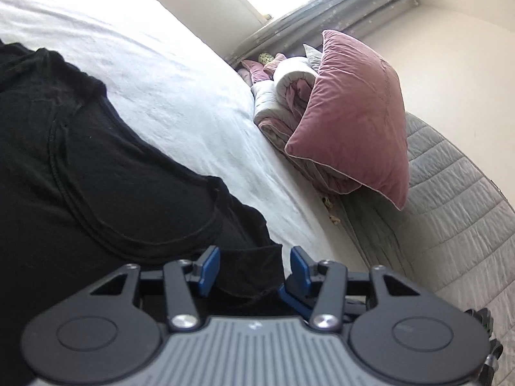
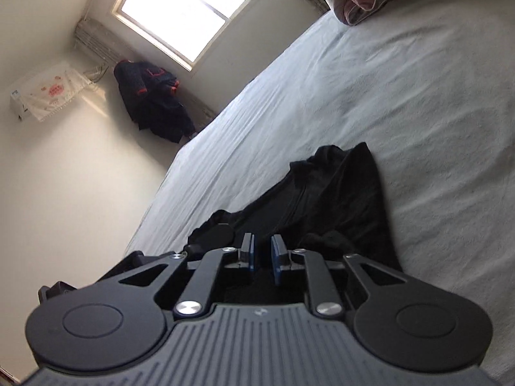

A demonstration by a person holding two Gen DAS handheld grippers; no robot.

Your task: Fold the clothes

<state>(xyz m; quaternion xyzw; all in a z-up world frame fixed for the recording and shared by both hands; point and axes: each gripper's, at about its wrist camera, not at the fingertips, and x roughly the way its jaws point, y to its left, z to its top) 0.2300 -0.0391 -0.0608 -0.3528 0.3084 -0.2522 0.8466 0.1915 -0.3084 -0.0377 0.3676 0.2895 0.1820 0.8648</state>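
On the white bed sheet point(image 1: 199, 103), just ahead of the left gripper point(image 1: 255, 268), lies the black garment point(image 1: 106, 173), spread flat with its seams and a curved hem showing. The left gripper's blue pads stand moderately apart, and a fold of the dark cloth sits in the gap between them; whether the pads actually press on it cannot be told from this view. Beyond that gripper and off to its right, a pink pillow point(image 1: 354, 112) leans against rolled pink and grey bedding point(image 1: 283, 96), with a quilted grey cover point(image 1: 450, 193) farther right and a grey curtain point(image 1: 338, 6) behind.

In the right wrist view, the right gripper point(image 2: 262, 255) holds its jaws at a narrow gap, the blue pads not touching each other and nothing seen pinched between them. The black garment point(image 2: 338, 193) lies bunched directly in front of and under this gripper, rising into a rumpled peak ahead. Far ahead and to the left, a dark jacket point(image 2: 151, 103) hangs below a bright window point(image 2: 193, 9).
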